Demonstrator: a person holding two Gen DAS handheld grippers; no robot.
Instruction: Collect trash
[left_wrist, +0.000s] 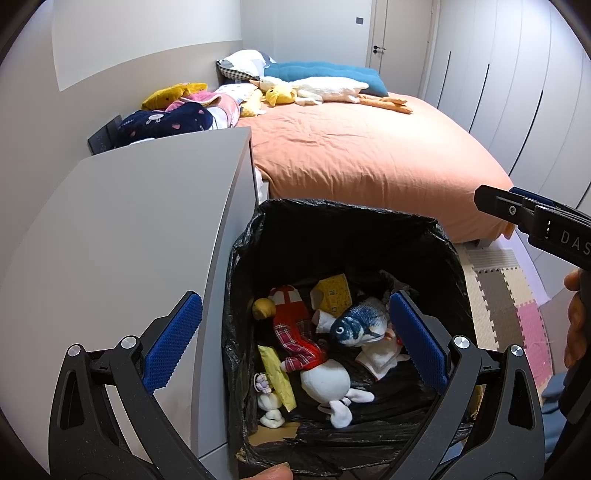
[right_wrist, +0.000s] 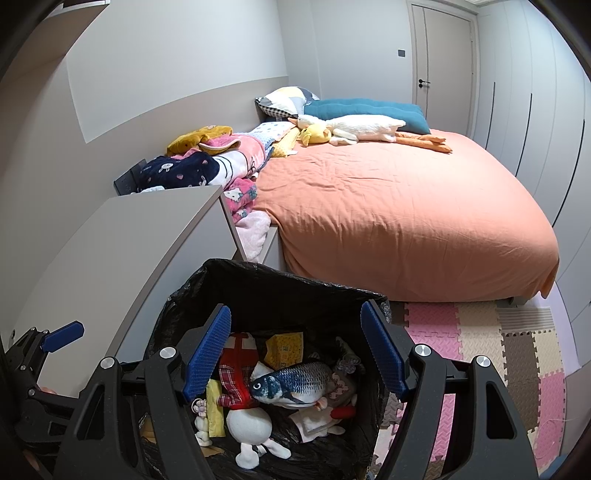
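Note:
A bin lined with a black bag (left_wrist: 332, 208) stands on the floor under both grippers. Inside lie a blue-grey plush fish (left_wrist: 358, 323), a white doll in red plaid (left_wrist: 306, 350), a yellow box (left_wrist: 332, 291) and crumpled paper. My left gripper (left_wrist: 295, 299) hovers open over the bin's left rim, nothing between its blue pads. My right gripper (right_wrist: 295, 317) hangs open above the bin (right_wrist: 277, 275), over the fish (right_wrist: 291, 382), holding nothing. Its finger (left_wrist: 495, 201) shows at the right in the left wrist view. The left gripper's pad (right_wrist: 62, 338) shows at the left in the right wrist view.
A grey cabinet (left_wrist: 140, 221) stands tight against the bin's left side. Behind is a bed with an orange cover (left_wrist: 369, 147), a plush goose (left_wrist: 332, 88) and a pile of clothes (left_wrist: 177, 114). Foam floor tiles (right_wrist: 498, 339) lie to the right, wardrobe doors (right_wrist: 524, 110) beyond.

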